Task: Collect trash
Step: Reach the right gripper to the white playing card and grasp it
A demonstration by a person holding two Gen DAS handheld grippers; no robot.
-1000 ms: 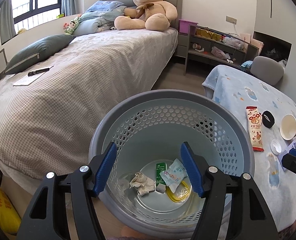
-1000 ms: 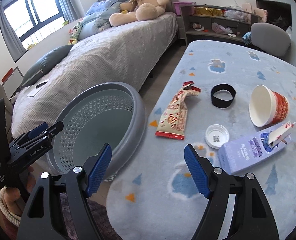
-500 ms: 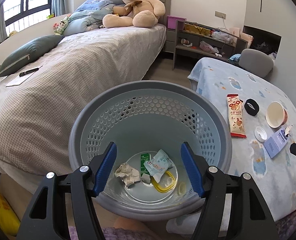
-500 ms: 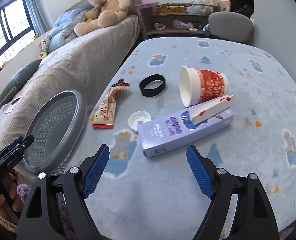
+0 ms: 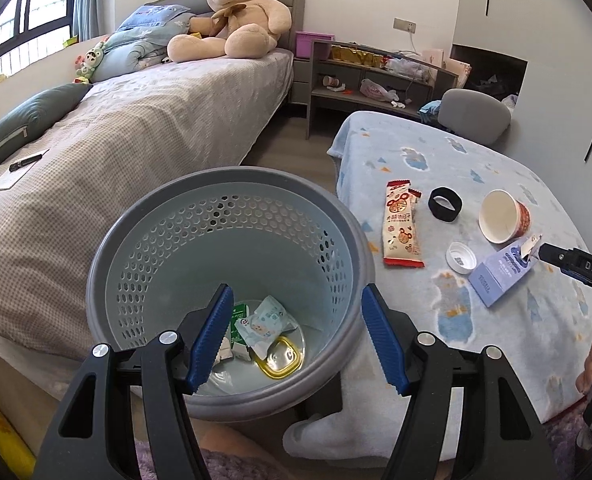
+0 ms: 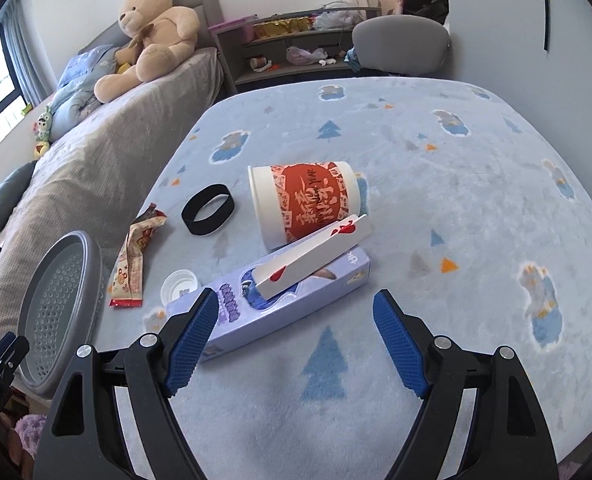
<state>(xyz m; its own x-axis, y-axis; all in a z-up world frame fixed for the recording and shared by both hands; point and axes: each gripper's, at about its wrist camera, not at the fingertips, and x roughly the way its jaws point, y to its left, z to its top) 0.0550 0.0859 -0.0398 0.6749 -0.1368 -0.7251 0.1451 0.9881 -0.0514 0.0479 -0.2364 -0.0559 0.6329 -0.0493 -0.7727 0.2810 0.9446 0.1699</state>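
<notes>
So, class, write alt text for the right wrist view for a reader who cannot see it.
The open right gripper hovers over a blue blanket-covered table, just short of a purple carton. Behind it lie a tipped paper cup, black band, white cap and snack wrapper; a grey basket stands left.

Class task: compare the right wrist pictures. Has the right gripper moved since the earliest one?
Yes. The right gripper has swung away from the basket, across the table, to the purple carton; its jaws stand open.

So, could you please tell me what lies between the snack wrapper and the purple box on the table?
A white bottle cap lies between the snack wrapper and the purple box, clearest in the right wrist view.
</notes>
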